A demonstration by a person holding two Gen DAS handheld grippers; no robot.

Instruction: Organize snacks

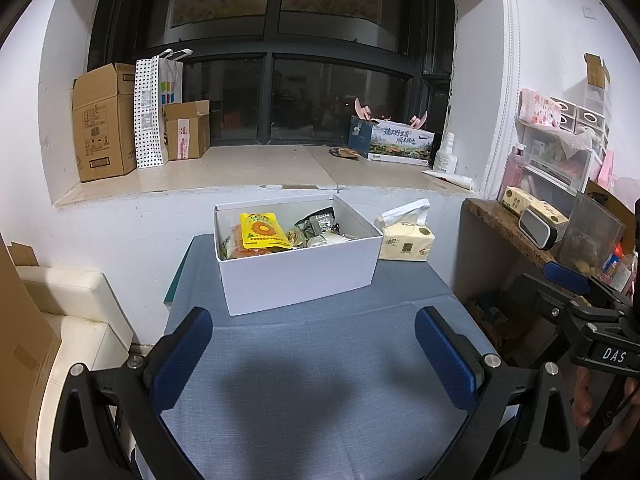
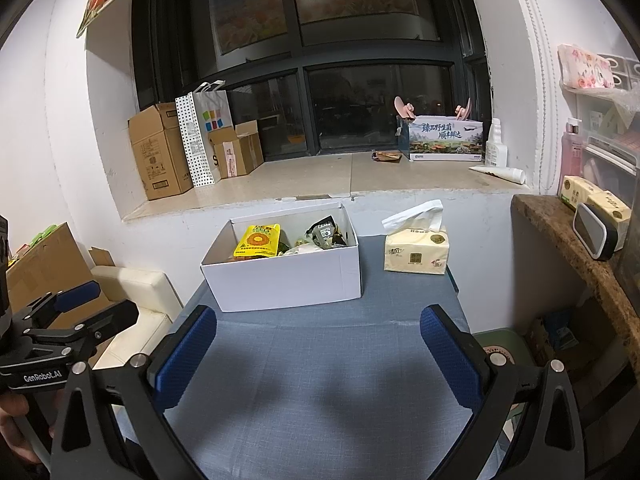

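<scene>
A white cardboard box (image 1: 300, 276) (image 2: 286, 280) stands at the far end of a small table with a blue-grey cloth (image 1: 320, 360) (image 2: 320, 360). Inside it lie several snack packets, among them a yellow pouch (image 1: 262, 231) (image 2: 258, 242) and a dark wrapper (image 1: 316, 224) (image 2: 324, 232). My left gripper (image 1: 314, 356) hovers open over the bare cloth in front of the box, holding nothing. My right gripper (image 2: 318, 360) is likewise open and empty, short of the box. Each gripper shows at the edge of the other's view.
A tissue pack (image 1: 406, 238) (image 2: 416, 250) sits right of the box. Behind is a window sill with cardboard boxes (image 1: 104, 120), a dotted paper bag (image 1: 150, 112) and a printed carton (image 1: 400, 142). A cluttered shelf (image 1: 520, 232) stands on the right, a cream seat (image 1: 76, 320) on the left.
</scene>
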